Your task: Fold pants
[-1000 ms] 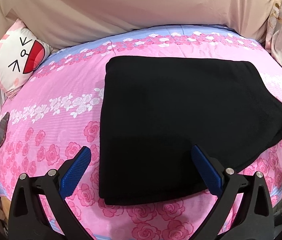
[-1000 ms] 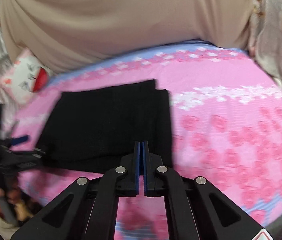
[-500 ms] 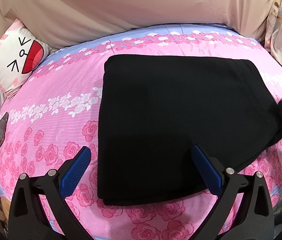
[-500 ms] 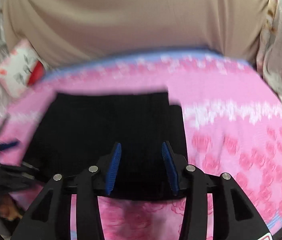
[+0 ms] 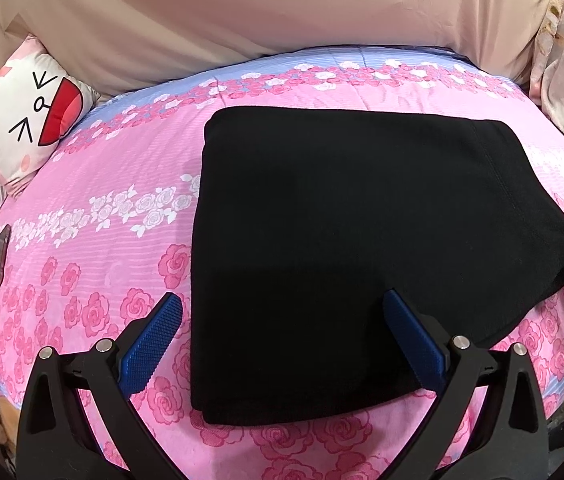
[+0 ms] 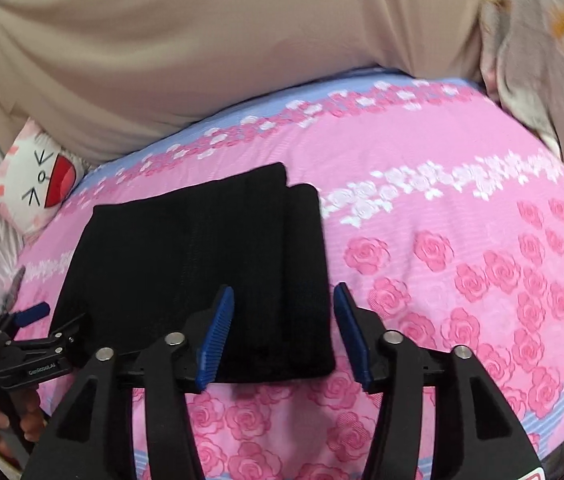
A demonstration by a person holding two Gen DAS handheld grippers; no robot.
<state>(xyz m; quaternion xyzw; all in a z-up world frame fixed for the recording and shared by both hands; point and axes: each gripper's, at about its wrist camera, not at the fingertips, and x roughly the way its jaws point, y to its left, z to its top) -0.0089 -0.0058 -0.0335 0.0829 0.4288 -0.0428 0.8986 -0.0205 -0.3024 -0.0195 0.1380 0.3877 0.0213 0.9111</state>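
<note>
The black pants (image 5: 365, 248), folded into a compact rectangle, lie flat on the pink floral bedspread (image 5: 94, 264), long axis running across the bed between the two tools. The left gripper (image 5: 282, 334) hovers over the near left corner, jaws wide apart and empty. The right gripper (image 6: 283, 332) straddles the near right edge (image 6: 309, 272); its jaws have just been opening, with cloth seen between them but unpinched. Each hand sits nearest its own end; the fold looks close to finished.

Two wrist fisheyes, angled down, close over the same folded pants (image 5: 361, 248) on the bed (image 5: 94, 248).
</note>
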